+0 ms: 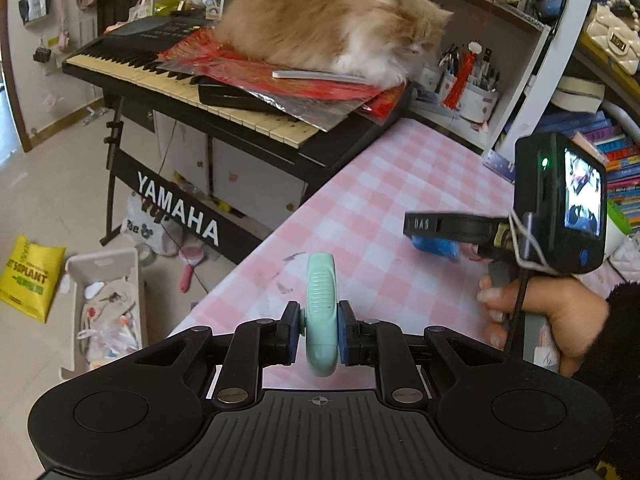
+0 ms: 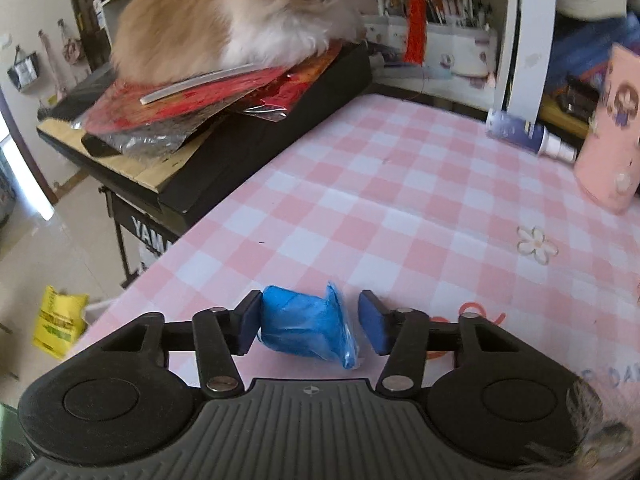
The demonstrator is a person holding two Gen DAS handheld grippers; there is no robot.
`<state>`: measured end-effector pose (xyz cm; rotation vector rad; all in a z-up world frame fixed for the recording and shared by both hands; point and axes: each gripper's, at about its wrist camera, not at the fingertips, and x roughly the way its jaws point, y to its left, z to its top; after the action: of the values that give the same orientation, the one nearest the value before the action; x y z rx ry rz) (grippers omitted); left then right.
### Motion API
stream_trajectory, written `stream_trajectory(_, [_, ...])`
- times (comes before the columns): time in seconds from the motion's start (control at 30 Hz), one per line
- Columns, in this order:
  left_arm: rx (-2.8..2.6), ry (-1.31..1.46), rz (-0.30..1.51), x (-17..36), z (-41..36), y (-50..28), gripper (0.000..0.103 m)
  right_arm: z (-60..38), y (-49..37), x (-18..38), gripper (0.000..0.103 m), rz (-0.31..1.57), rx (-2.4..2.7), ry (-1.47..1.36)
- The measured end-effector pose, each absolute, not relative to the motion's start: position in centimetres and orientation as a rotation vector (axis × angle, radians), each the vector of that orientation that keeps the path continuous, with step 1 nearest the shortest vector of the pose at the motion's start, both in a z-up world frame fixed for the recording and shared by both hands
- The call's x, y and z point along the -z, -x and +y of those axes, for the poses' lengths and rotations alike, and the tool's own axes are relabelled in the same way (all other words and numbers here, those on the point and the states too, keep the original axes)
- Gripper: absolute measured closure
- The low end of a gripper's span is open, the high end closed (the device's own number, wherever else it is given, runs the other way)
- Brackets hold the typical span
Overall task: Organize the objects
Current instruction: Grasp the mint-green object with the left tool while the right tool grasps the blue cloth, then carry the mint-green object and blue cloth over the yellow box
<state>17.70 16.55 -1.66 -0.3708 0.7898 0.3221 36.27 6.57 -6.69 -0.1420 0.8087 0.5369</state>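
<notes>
Left wrist view: the left tool (image 1: 320, 330) is clamped tight on a mint-green rounded object (image 1: 321, 312), which stands on edge between its blue pads above the pink-checked tabletop (image 1: 360, 208). Ahead and to the right, a hand (image 1: 536, 316) holds the right tool (image 1: 430, 229) over a blue packet (image 1: 436, 246). Far ahead to the left, a cat (image 1: 332, 24) lies on a keyboard (image 1: 224, 92).

Right wrist view: the blue packet (image 2: 306, 330) lies on the tabletop (image 2: 400, 200) between the fingers of the right tool (image 2: 312, 326). The left pad touches it; the right pad stands just clear, so it is not gripped.
</notes>
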Motion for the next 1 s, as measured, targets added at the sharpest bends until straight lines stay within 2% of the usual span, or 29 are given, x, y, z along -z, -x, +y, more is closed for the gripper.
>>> stream_trajectory(0.3, [-0.249, 0.37, 0.726, -0.2, 16.0, -16.0, 0.086, 4.1, -32.9, 3.4, 0.066, 0.729, -0.53, 0.168])
stream_trajectory(0.73, [-0.108, 0.374, 0.692, -1.1, 13.9, -11.6, 0.086, -1.9, -23.4, -2.9, 0.066, 0.674, -0.467, 0.109])
stream_trajectory(1.0, [-0.01, 0.366, 0.682, -1.4, 12.2, -8.1, 0.086, -6.6, -16.8, -5.0, 0.066, 0.649, -0.398, 0.073])
